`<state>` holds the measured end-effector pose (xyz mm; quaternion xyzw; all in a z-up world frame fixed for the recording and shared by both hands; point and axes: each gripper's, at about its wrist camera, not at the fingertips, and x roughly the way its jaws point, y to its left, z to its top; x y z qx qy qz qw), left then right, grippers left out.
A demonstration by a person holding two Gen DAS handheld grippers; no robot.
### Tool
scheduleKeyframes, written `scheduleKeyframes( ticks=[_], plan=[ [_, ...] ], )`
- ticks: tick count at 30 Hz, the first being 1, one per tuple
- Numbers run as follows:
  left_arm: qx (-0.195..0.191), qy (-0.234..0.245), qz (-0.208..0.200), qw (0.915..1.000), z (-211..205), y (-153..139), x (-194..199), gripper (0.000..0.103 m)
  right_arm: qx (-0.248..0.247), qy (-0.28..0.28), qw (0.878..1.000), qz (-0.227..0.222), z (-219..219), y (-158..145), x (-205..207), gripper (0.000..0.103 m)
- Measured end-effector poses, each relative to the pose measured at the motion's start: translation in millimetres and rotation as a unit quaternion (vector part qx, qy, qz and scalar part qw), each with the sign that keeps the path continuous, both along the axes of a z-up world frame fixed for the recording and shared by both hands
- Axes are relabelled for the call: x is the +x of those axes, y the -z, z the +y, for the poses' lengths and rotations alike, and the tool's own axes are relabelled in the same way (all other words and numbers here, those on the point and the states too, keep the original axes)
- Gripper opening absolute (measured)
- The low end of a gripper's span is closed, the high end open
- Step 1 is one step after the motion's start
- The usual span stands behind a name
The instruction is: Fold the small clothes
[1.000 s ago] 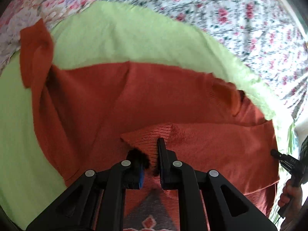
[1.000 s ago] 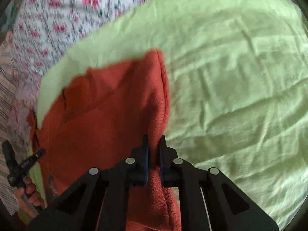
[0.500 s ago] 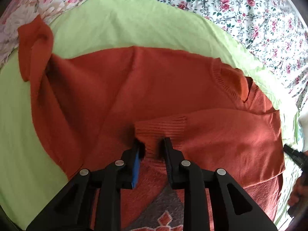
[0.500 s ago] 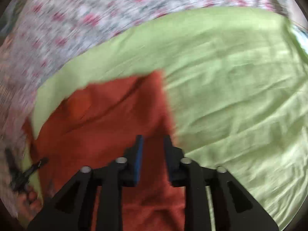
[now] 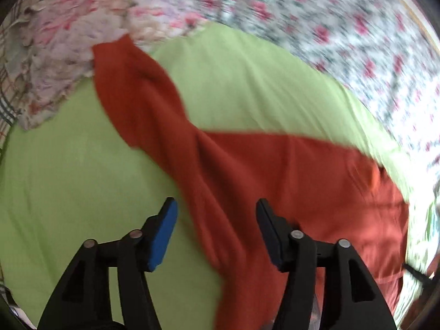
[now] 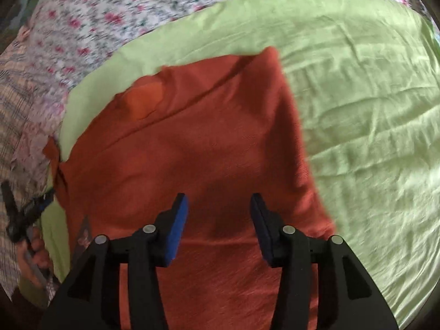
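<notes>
A rust-orange knit sweater [image 5: 288, 181] lies on a light green cloth [image 5: 68, 178]. One sleeve [image 5: 132, 82] stretches up to the far left in the left wrist view. My left gripper [image 5: 216, 211] is open and empty, over the sweater's left edge. In the right wrist view the sweater [image 6: 192, 151] lies folded with its right side laid over, its neck opening [image 6: 145, 99] at the upper left. My right gripper [image 6: 218, 206] is open and empty above the sweater's body. The left gripper also shows in the right wrist view [image 6: 24, 209], held by a hand.
The green cloth [image 6: 357, 110] lies on a floral bedsheet [image 5: 357, 27]. A crumpled pink floral cloth [image 5: 63, 55] sits at the far left beside the sleeve end. The bedsheet also shows in the right wrist view [image 6: 110, 13]. Both views are motion-blurred.
Both grippers have let go of the sweater and opened wide. The left gripper has swung left toward the outstretched sleeve. The right-hand fold now lies flat on the sweater.
</notes>
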<state>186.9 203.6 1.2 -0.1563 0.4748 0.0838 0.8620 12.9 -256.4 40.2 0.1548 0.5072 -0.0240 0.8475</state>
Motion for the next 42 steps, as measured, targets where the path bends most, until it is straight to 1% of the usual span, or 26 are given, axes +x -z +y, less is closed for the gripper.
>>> scheduleKeyframes(
  ticks=[3,4,7,10,12,15,17,19,20,22,25,27,31,34,36,39,40,42],
  plan=[
    [0.006,-0.034,-0.001,0.9994,30,-3,28,0.08,0.007,-0.024,1.0,0.011,19,3,-7,0.049],
    [0.004,-0.045,0.002,0.999,41,-2,41,0.082,0.008,-0.032,0.999,0.014,25,4,-6,0.049],
    [-0.011,-0.073,0.017,0.9971,74,4,85,0.083,0.014,-0.049,0.998,0.021,37,3,-7,0.049],
    [-0.009,-0.093,0.03,0.9952,99,11,124,0.084,0.014,-0.059,0.998,0.027,45,2,-5,0.049],
    [0.008,-0.109,0.049,0.9927,116,19,152,0.084,0.013,-0.058,0.998,0.031,43,2,-8,0.049],
    [0.04,-0.136,0.081,0.9866,136,36,177,0.083,0.011,-0.052,0.998,0.04,39,4,-9,0.049],
    [0.045,-0.14,0.09,0.985,143,46,184,0.064,0.011,-0.041,0.998,0.046,33,6,-11,0.049],
    [0.039,-0.135,0.075,0.9873,144,47,184,0.03,0.012,-0.031,0.998,0.05,27,8,-14,0.049],
    [0.035,-0.129,0.067,0.9888,142,46,182,0.02,0.011,-0.025,0.998,0.051,24,8,-15,0.049],
    [0.032,-0.112,0.058,0.9915,135,43,177,0.006,0.013,-0.02,0.998,0.052,21,9,-16,0.049],
    [0.031,-0.08,0.029,0.9959,116,30,162,0.005,0.011,-0.021,0.998,0.052,21,11,-14,0.049],
    [0.019,-0.057,-0.002,0.9982,100,15,145,0.005,0.013,-0.026,0.998,0.049,26,12,-10,0.049],
    [-0.007,-0.013,-0.05,0.9986,58,-15,115,0.005,0.02,-0.042,0.998,0.039,41,9,-4,0.049],
    [-0.018,0.035,-0.085,0.9956,3,-39,93,0.005,0.021,-0.053,0.998,0.028,51,6,-4,0.049],
    [-0.014,0.067,-0.097,0.9929,-29,-50,78,0.005,0.024,-0.054,0.998,0.023,54,5,-4,0.049],
    [0.001,0.123,-0.115,0.9857,-89,-62,53,0.005,0.038,-0.045,0.998,0.021,53,7,-7,0.049],
    [0.005,0.142,-0.118,0.9829,-106,-63,49,0.005,0.042,-0.04,0.998,0.02,52,7,-8,0.049],
    [0.002,0.183,-0.118,0.976,-149,-60,28,0.005,0.046,-0.031,0.998,0.016,48,6,-12,0.049]
  ],
)
